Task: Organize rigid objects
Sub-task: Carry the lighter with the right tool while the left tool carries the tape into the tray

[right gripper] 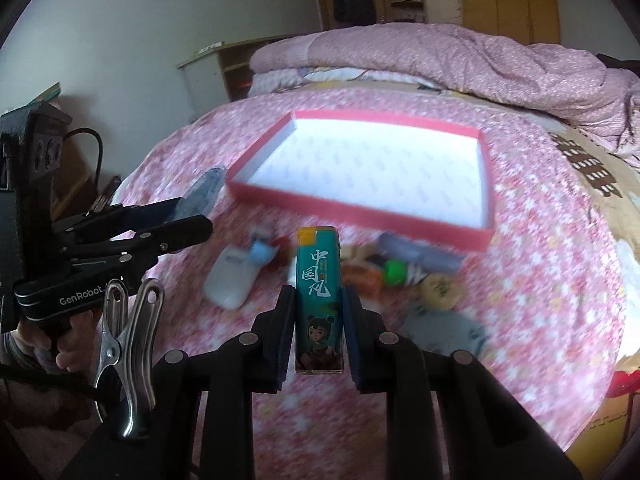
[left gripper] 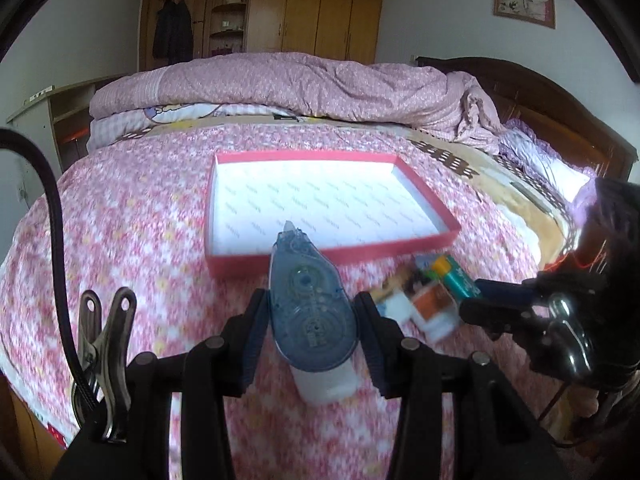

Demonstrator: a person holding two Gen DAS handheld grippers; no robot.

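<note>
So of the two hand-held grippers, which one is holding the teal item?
The right hand-held gripper: it clamps the slim teal lighter with a cartoon figure. The left hand-held gripper grips a translucent blue correction-tape dispenser.

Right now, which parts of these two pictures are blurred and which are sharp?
Left wrist view: the translucent blue correction tape dispenser is sharp, the small items beside it smeared. Right wrist view: the teal printed lighter is crisp, the pink-rimmed shallow box and clutter blurred. Both views bulge, fisheye.
</note>
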